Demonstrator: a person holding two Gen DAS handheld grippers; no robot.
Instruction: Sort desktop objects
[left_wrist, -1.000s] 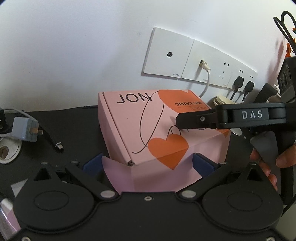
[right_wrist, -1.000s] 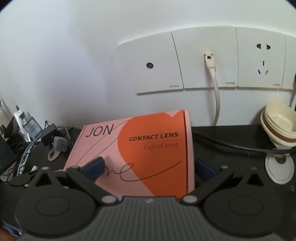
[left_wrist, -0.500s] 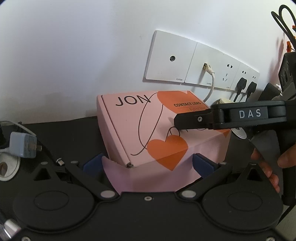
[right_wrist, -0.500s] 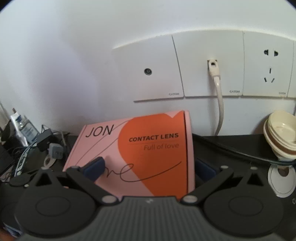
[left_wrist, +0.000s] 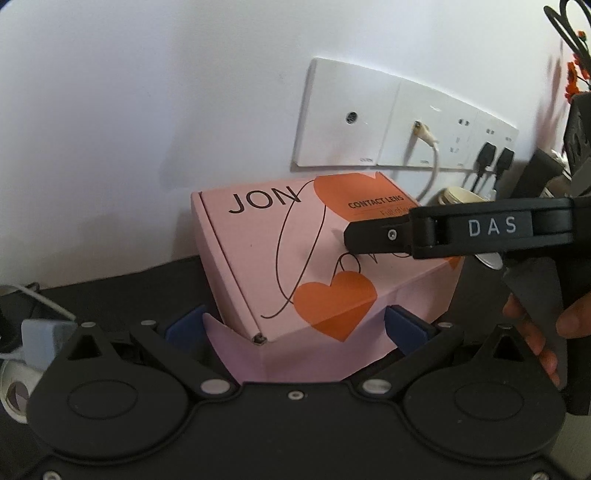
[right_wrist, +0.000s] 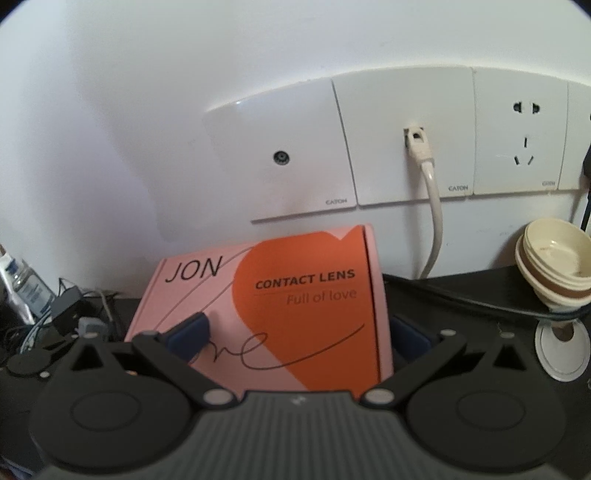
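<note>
Nearest to me, the left gripper (left_wrist: 295, 325) has its blue fingers spread to either side of the pink contact-lens box (left_wrist: 317, 266), at the box's near corner and front flap; I can't make out whether the pads actually press on the card. The right gripper (right_wrist: 299, 332) is on the same box: its left finger lies on the lid, its right finger sits down beside the box's right edge, so the jaws stand apart around that edge. Whether they bite, I cannot tell. From the left wrist view the right tool's arm reaches across the lid.

The box sits on the dark bench (left_wrist: 122, 291), close to the wall, and it looks like light card. My worry is that two grippers on one thin box pull against each other: any mismatch in my hands could twist it, crease the lid or pop the front flap open.

Further back, the white cable (right_wrist: 432, 218) hangs from the wall socket just behind the box, and a black cable (right_wrist: 480, 299) runs along the bench to its right. Pushing the box rearward could snag either one. The stacked paper cups (right_wrist: 554, 266) lean beyond that; a wide swing of the right gripper could tip them.
</note>
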